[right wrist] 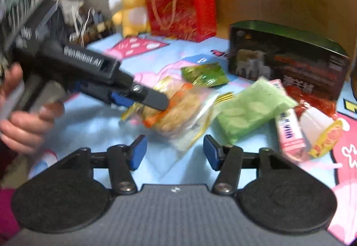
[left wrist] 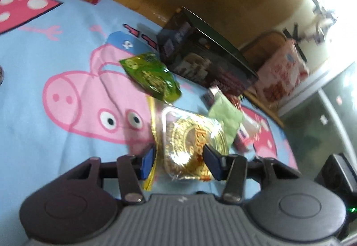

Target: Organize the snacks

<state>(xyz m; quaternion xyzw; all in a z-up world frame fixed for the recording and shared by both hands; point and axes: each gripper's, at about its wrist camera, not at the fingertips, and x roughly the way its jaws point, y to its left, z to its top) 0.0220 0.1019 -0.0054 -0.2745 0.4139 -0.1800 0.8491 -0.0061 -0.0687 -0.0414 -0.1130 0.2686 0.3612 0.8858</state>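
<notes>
A gold-wrapped pastry packet (left wrist: 189, 134) lies on the blue cartoon sheet (left wrist: 44, 134), between the blue pads of my left gripper (left wrist: 179, 162). Both pads touch its wrapper, so the gripper is shut on it. In the right wrist view, a person's hand (right wrist: 24, 120) holds the left gripper (right wrist: 159, 101) with its tips on the same packet (right wrist: 180, 112). My right gripper (right wrist: 175, 152) is open just in front of the packet's near corner, nothing between its pads. Around the packet lie a dark green packet (right wrist: 204, 74), a pale green packet (right wrist: 252, 107) and a pink box (right wrist: 287, 129).
A dark carton (right wrist: 287, 62) stands behind the snacks, with a red and yellow wrapped snack (right wrist: 321, 132) at the right. A red gift bag (right wrist: 183, 7) and a yellow plush toy (right wrist: 131, 7) are at the back by a wooden panel. The picture is blurred.
</notes>
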